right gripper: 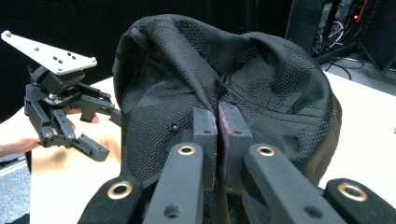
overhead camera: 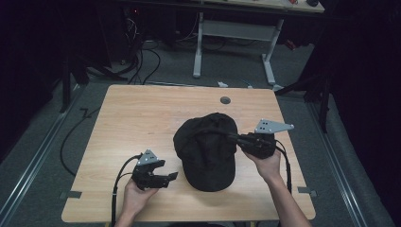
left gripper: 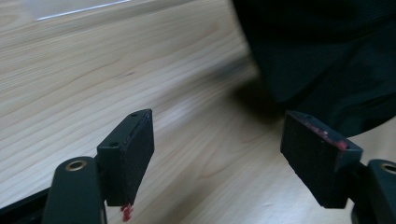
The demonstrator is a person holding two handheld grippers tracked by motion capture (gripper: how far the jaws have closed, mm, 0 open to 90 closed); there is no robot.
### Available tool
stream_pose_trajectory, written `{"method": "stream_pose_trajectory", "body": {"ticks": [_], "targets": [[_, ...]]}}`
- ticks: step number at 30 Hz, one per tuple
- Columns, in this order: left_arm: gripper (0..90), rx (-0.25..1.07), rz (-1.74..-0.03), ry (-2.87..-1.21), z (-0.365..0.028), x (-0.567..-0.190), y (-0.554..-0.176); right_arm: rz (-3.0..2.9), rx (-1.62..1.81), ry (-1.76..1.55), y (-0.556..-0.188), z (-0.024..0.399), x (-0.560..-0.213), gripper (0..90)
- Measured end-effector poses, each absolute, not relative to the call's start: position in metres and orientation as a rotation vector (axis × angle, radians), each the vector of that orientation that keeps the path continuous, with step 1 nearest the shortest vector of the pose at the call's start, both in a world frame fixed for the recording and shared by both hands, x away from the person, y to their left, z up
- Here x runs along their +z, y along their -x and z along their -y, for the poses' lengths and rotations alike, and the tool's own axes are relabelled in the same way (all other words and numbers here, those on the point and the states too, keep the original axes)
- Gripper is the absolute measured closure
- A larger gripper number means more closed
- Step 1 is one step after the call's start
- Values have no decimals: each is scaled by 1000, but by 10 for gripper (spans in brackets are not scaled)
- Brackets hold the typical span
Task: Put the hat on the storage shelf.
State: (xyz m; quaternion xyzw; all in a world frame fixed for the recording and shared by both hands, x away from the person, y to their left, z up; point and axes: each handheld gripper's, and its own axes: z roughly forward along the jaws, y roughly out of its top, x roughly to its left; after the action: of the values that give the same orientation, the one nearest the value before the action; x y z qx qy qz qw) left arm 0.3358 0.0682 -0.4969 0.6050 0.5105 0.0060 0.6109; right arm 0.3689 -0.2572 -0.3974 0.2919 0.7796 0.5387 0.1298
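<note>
We note one black cap [overhead camera: 206, 150] of mesh-textured fabric on the wooden table [overhead camera: 142, 118], right of centre. Its brim points toward the near edge and lies flat. The crown is bunched and creased, with a fold of its right side pinched upward.

Can't see much of the cap up close

My left gripper view cuts the black cap [left gripper: 327, 56] off at the top and right edges, and its rim's blurry.

a light wooden table [overhead camera: 142, 118] with a round grommet [overhead camera: 225, 100], a white-legged desk [overhead camera: 269, 52] behind
</note>
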Motion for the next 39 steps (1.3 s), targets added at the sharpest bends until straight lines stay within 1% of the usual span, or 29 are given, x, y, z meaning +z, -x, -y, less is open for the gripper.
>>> {"method": "stream_pose_trajectory", "body": {"ticks": [2,11,18,27,29,32,35,39], "targets": [[250,-33,-1159,-1395,-65,-493,-334,-2266,1570,-843,-368,257,-397,871],[217,-108,-1110,-1428,-49,-485,-335,-2255,1617,-805,-364,256,-395,871],[222,-159,-1087,-1452,-41,-486,-337,-2254,1636,-763,-363,253,-396,871],[238,-228,-1090,-1406,-41,-484,-342,-2257,1669,-714,-363,250,-397,871],[256,-234,-1082,-1404,-42,-483,-342,-2255,1676,-713,-363,250,-398,871],[313,-233,-1059,-1399,-42,-480,-339,-2262,1667,-710,-365,249,-399,871],[344,-216,-1036,-1399,-42,-477,-334,-2250,1656,-715,-366,249,-401,871],[413,-217,-1016,-1407,-42,-473,-331,-2230,1611,-714,-365,251,-401,871]]}}
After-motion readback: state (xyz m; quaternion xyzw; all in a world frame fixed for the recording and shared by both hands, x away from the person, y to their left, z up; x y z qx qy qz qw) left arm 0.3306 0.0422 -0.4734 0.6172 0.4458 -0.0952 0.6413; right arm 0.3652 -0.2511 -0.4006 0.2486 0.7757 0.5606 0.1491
